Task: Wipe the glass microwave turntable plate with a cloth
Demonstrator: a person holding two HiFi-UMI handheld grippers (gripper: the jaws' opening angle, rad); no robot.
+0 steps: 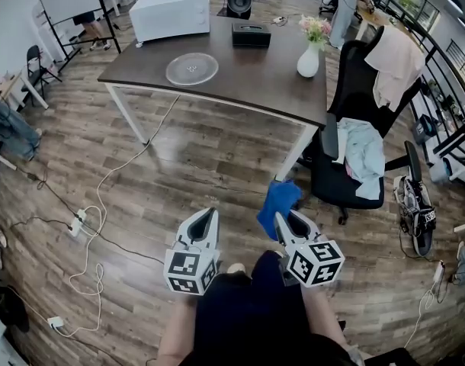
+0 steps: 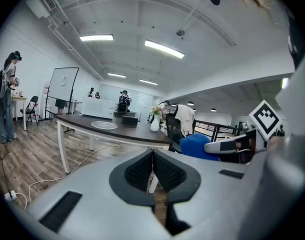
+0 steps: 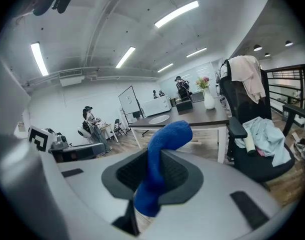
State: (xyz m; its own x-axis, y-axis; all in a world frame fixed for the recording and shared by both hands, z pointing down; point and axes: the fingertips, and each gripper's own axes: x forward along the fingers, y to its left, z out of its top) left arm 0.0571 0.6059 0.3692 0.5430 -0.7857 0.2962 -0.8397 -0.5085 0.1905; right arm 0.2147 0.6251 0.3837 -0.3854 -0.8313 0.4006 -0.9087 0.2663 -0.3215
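The round glass turntable plate (image 1: 192, 69) lies on the dark table (image 1: 255, 82), far ahead of both grippers; it also shows small as the plate (image 2: 104, 125) and the plate (image 3: 159, 119). My right gripper (image 1: 282, 218) is shut on a blue cloth (image 1: 278, 203), which sticks up between its jaws as the cloth (image 3: 160, 159). My left gripper (image 1: 206, 220) is shut with nothing in it, its jaws pressed together (image 2: 152, 170). Both are held low, near the person's body, over the wooden floor.
On the table stand a white microwave (image 1: 170, 11), a black box (image 1: 251, 34) and a white vase with flowers (image 1: 309, 56). A black office chair (image 1: 354, 151) draped with clothes stands right of the table. Cables and a power strip (image 1: 78, 221) lie on the floor at left.
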